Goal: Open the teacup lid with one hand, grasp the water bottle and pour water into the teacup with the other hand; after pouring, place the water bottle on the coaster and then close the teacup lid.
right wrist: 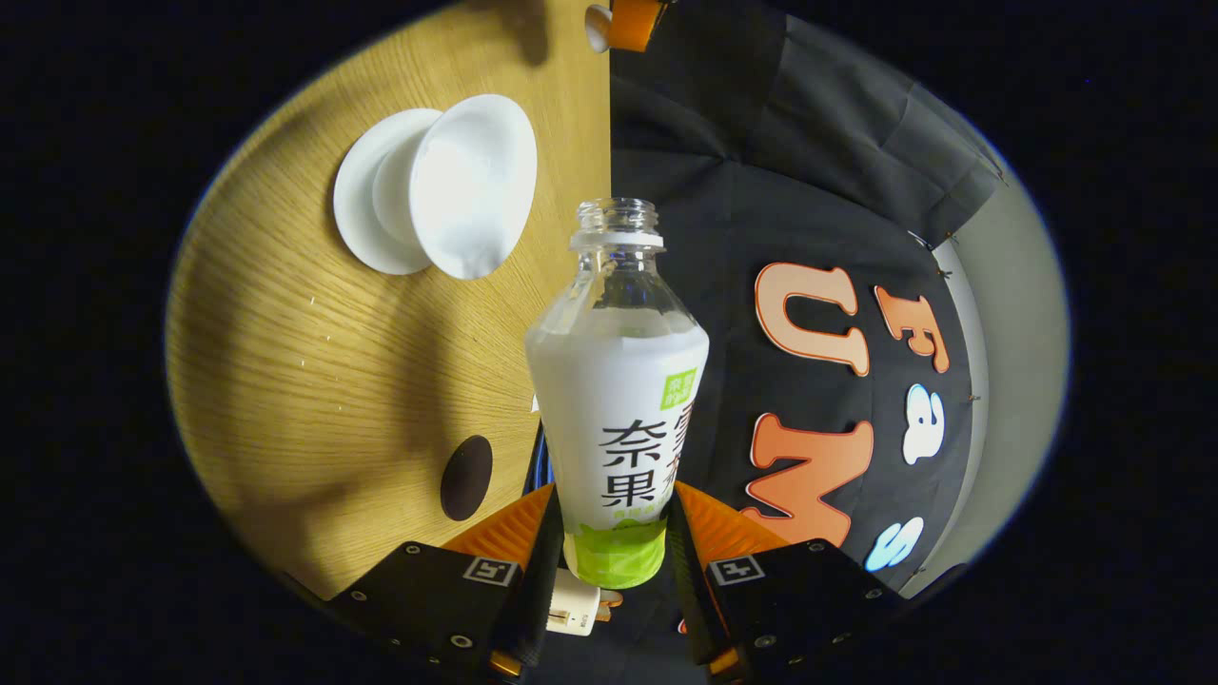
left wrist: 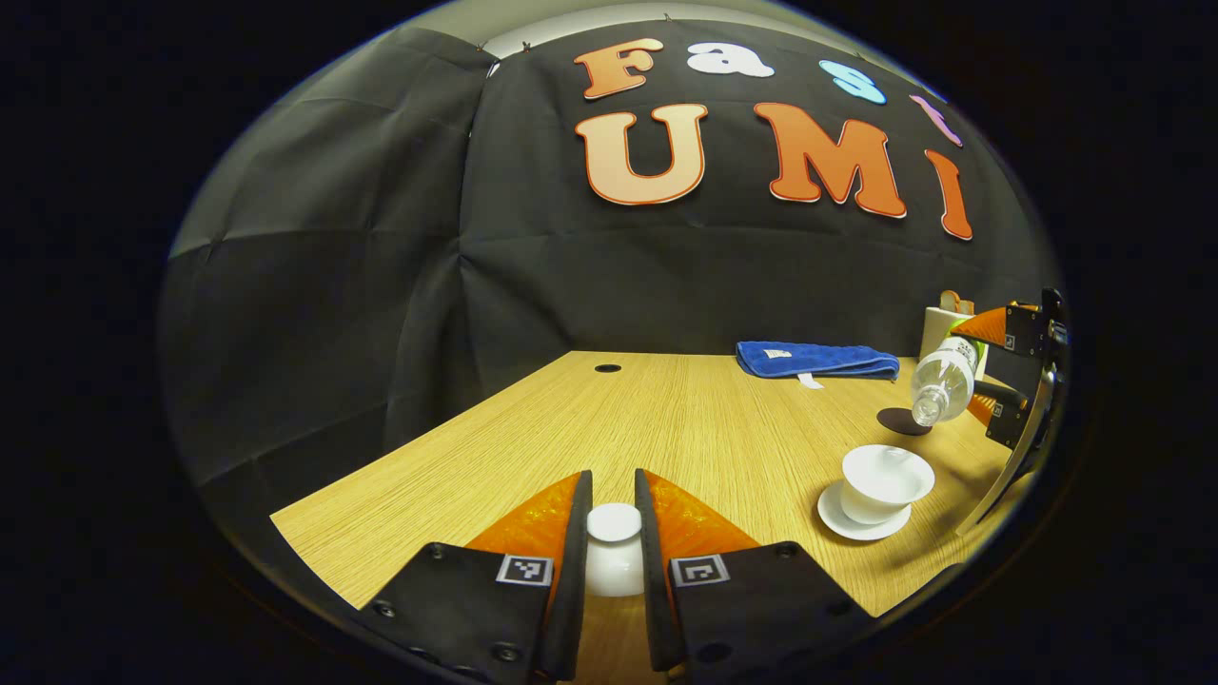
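Pinched in my right gripper (right wrist: 609, 552), water bottle (right wrist: 617, 381) tips sideways, mouth just above teacup (left wrist: 885, 483). Pouring step, I judge. Coaster (left wrist: 902, 421) just behind teacup: next, upright and set down. Left gripper (left wrist: 614, 547) clamps lid (left wrist: 614, 547).

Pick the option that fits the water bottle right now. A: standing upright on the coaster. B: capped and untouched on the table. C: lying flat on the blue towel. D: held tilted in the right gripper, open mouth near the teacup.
D: in the left gripper view the right gripper holds the water bottle tilted, its open mouth just above the uncovered teacup, while the dark coaster is bare.
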